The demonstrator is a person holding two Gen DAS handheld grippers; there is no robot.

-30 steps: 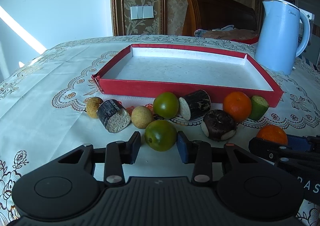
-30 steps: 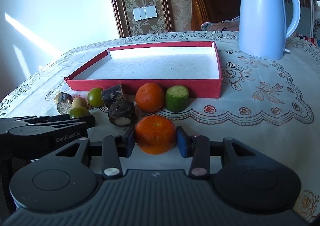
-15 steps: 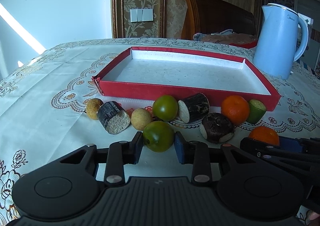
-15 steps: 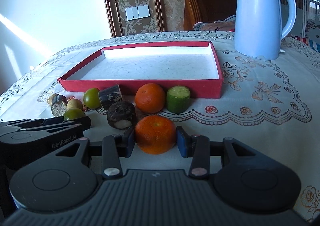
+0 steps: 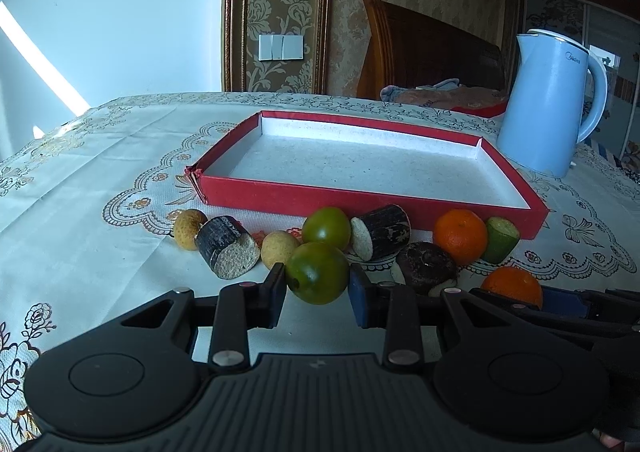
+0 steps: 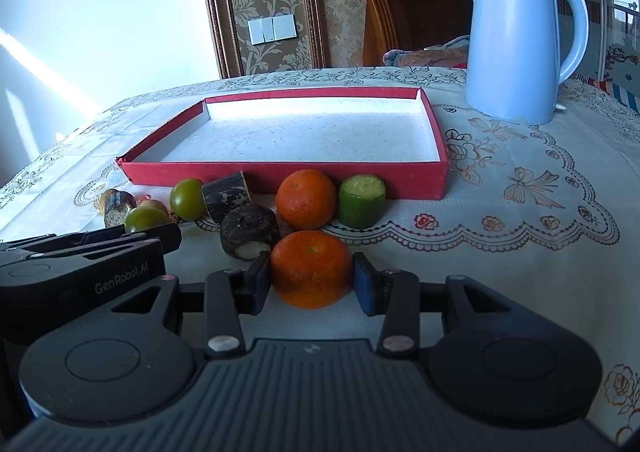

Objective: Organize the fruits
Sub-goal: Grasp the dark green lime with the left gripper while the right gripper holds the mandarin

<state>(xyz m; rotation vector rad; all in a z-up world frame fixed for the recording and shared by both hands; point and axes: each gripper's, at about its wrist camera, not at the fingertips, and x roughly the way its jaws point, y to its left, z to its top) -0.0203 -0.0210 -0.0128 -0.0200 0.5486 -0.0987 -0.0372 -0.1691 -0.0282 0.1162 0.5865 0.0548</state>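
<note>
My left gripper [image 5: 317,279] is shut on a green fruit [image 5: 318,272] and holds it a little above the cloth. My right gripper [image 6: 311,279] is shut on an orange [image 6: 310,268], also lifted slightly. A shallow red tray [image 5: 304,194] with a white floor stands empty behind the fruit row; it also shows in the right wrist view [image 6: 288,176]. On the cloth in front of it lie a second green fruit [image 5: 326,227], a second orange [image 5: 460,237], a green cut piece [image 5: 502,239], dark cut pieces [image 5: 227,252] and small yellow fruits [image 5: 188,228].
A light blue kettle [image 6: 516,40] stands right of the tray on the embroidered tablecloth [image 6: 520,192]. A wooden chair [image 5: 424,48] with cloth on it is behind the table. The left gripper's body [image 6: 80,268] lies close to the left of my right gripper.
The left gripper closed on the green fruit and lifted it. The right gripper, shut on the orange throughout, rose a little too. Both views tilted up slightly.
</note>
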